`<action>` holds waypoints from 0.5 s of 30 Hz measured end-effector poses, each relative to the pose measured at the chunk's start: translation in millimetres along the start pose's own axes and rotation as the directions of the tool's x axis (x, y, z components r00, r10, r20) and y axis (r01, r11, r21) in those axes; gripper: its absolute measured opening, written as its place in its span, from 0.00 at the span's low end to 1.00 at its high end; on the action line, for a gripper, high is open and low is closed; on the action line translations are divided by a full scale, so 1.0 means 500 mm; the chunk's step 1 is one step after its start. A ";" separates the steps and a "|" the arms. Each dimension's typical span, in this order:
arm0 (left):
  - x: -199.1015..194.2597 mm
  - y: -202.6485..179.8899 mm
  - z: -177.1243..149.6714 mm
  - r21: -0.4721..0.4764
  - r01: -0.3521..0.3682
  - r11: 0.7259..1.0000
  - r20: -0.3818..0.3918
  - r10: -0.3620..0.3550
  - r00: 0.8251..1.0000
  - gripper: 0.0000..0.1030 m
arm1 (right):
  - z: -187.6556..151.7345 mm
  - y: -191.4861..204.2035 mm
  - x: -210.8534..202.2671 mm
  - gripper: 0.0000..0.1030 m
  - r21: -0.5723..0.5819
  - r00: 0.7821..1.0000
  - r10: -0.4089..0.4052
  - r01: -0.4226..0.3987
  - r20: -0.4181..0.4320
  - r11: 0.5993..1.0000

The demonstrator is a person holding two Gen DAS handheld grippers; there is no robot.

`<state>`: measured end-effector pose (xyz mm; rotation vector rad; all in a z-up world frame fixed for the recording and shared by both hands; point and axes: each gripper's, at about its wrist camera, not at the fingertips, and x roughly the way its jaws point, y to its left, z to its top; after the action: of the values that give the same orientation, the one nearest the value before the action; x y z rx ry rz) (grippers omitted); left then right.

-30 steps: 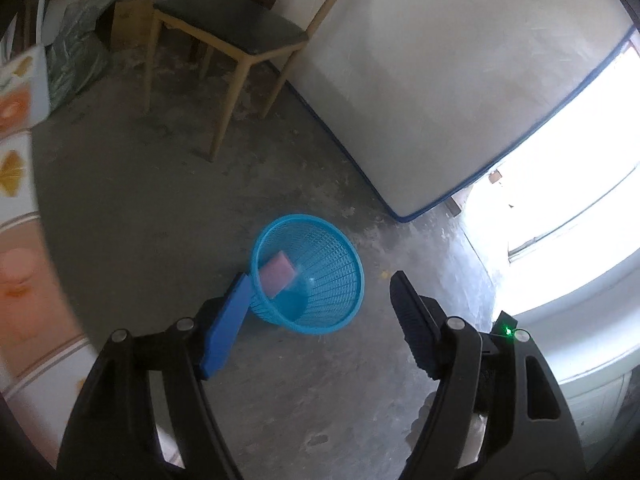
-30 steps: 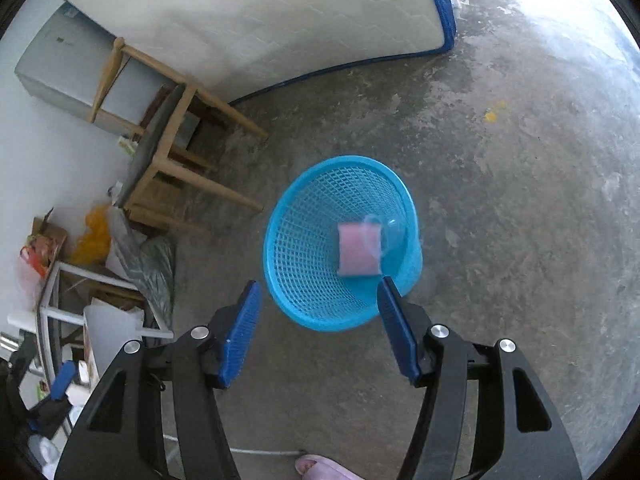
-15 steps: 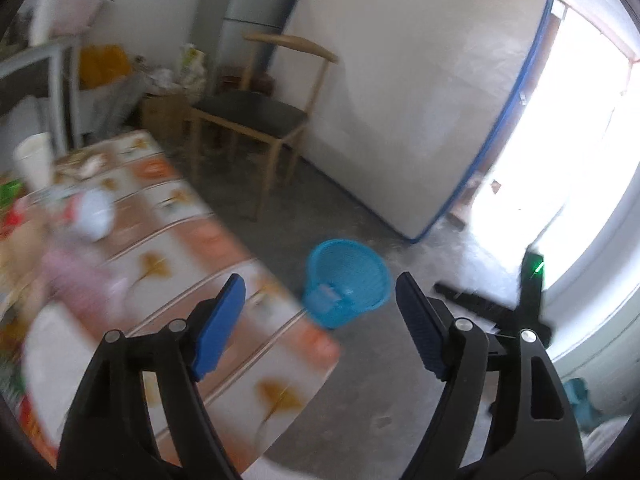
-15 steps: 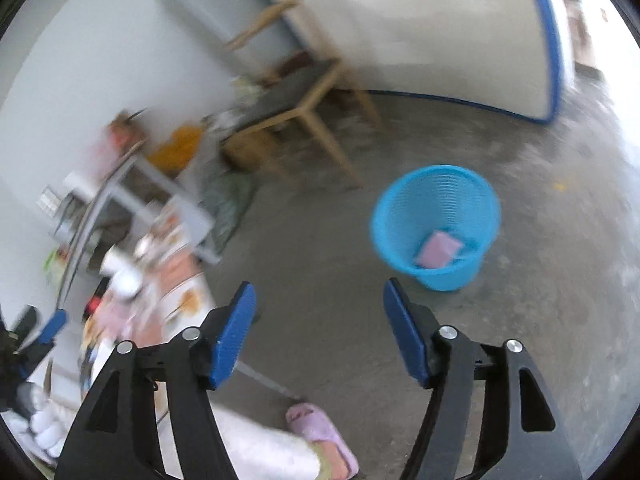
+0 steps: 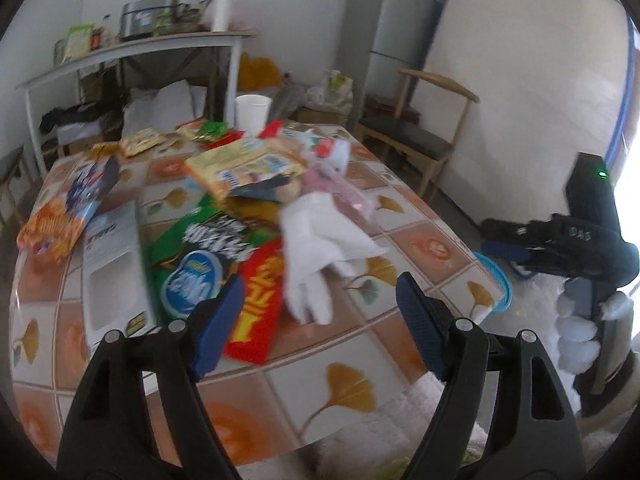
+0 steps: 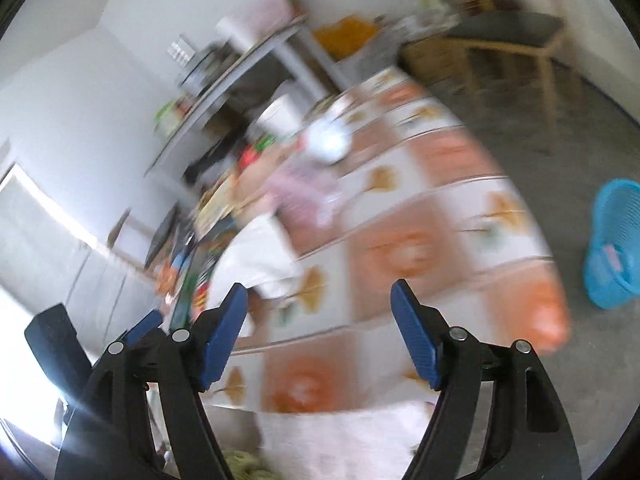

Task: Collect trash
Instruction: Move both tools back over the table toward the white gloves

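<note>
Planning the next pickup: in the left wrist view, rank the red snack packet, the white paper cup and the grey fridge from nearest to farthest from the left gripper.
From the left gripper:
1. Red snack packet, on the table just ahead of the left finger.
2. White paper cup, at the table's far edge.
3. Grey fridge, against the back wall, to the right.

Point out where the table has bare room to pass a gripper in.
Bare tablecloth runs along the near edge of the table, in front of the red wrapper and white glove, and down the right edge toward the blue basket. The middle and far left are crowded with snack bags, a white box and a paper cup.
</note>
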<state>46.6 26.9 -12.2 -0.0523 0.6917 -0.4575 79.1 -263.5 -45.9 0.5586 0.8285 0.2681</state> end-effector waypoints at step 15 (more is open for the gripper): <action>0.033 0.095 0.026 -0.145 0.077 0.986 0.044 -0.071 0.996 0.68 | 0.076 0.072 0.252 0.74 0.019 0.990 0.019 -0.016 -0.139 1.000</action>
<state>84.5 61.6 -21.2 -0.2256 0.6856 -0.4748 189.8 -192.7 -83.1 0.5686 0.9626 0.3188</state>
